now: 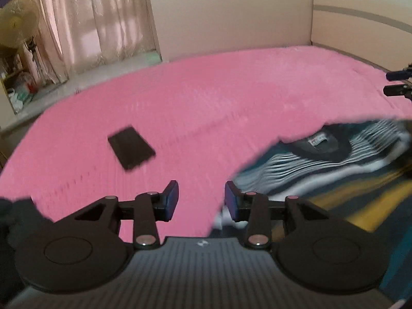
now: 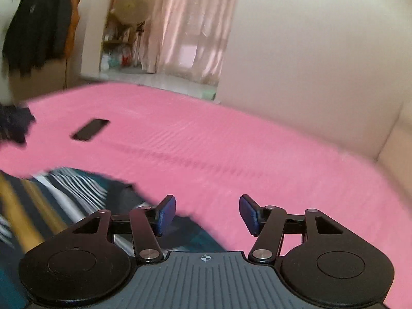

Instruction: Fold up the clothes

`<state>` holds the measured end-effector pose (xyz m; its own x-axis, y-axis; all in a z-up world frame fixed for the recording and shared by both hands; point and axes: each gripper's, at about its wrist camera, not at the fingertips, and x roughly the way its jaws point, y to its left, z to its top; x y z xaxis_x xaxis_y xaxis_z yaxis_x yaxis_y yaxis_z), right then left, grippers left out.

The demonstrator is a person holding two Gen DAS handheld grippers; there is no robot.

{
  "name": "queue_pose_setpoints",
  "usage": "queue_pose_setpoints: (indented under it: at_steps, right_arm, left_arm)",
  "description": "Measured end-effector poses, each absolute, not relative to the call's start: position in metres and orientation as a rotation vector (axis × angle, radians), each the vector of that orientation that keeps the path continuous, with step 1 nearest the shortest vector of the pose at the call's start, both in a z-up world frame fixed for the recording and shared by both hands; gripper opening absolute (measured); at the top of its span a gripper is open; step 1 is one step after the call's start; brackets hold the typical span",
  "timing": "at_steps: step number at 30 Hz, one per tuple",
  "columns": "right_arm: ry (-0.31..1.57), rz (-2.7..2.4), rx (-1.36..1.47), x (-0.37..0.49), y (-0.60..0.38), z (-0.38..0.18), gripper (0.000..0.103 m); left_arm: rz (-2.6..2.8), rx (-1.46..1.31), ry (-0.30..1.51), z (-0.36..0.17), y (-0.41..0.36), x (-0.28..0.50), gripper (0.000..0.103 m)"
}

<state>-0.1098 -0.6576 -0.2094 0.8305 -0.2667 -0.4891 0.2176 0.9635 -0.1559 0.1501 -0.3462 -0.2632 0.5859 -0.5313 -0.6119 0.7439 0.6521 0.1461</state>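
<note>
A striped shirt (image 1: 322,164) in teal, white, black and mustard lies on the pink bedcover (image 1: 206,108), its dark collar and label facing up. My left gripper (image 1: 201,199) hangs open over the bedcover just left of the shirt's edge, nothing between its blue pads. In the right wrist view the same shirt (image 2: 59,200) lies at the lower left. My right gripper (image 2: 207,215) stands open above the shirt's right edge and the bedcover (image 2: 257,154), holding nothing. The right gripper's fingertips (image 1: 396,90) show at the far right of the left wrist view.
A flat black phone-like slab (image 1: 131,147) lies on the bedcover, also in the right wrist view as the slab (image 2: 90,129). A dark cloth heap (image 2: 13,126) sits at the bed's left edge. Cream headboard (image 1: 360,31), wall, curtains (image 1: 97,20) and a fan (image 1: 18,23) stand beyond the bed.
</note>
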Motion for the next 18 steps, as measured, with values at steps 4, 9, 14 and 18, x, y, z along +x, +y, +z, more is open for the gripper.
queue_pose_setpoints:
  at_steps: [4,9,14,18]
  right_arm:
    - [0.61,-0.222,-0.126,-0.152,-0.641,-0.24,0.058]
    - [0.654,-0.236,-0.074,-0.17,-0.668,-0.24,0.061]
    - [0.695,-0.185,-0.047,-0.122,-0.708,-0.232,0.062]
    - [0.787,-0.141,-0.041,-0.066,-0.735,-0.263,0.062]
  left_arm:
    - [-0.82,0.503,0.579,-0.288,-0.321,0.126,0.041]
    - [-0.822,0.467,0.654,-0.289,-0.326,0.154,0.045]
    - [-0.927,0.386,0.723,-0.292,-0.373,0.203,0.048]
    - [-1.028,0.471,0.8,-0.319,-0.427,0.234,0.048]
